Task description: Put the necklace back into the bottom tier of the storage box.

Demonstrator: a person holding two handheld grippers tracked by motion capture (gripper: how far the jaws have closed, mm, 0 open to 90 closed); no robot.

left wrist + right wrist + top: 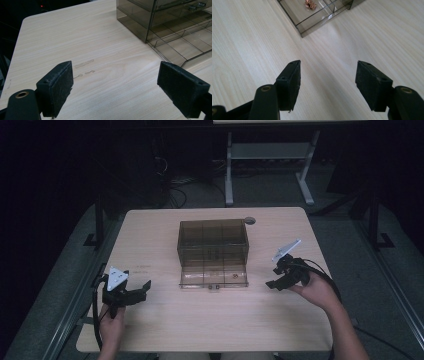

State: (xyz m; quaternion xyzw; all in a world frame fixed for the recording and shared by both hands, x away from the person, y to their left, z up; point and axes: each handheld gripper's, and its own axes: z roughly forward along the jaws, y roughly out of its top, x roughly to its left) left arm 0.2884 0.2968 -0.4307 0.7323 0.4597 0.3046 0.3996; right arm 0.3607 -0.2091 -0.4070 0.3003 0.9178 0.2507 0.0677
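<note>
Drawer box (213,251) between both tools, left (143,288) and right (273,277), jaws spread

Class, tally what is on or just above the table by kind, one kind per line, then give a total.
Smoky clear drawer box: 1
Small coppery item in its open drawer: 1
Black grippers, left gripper and right gripper: 2
Total: 4
</note>
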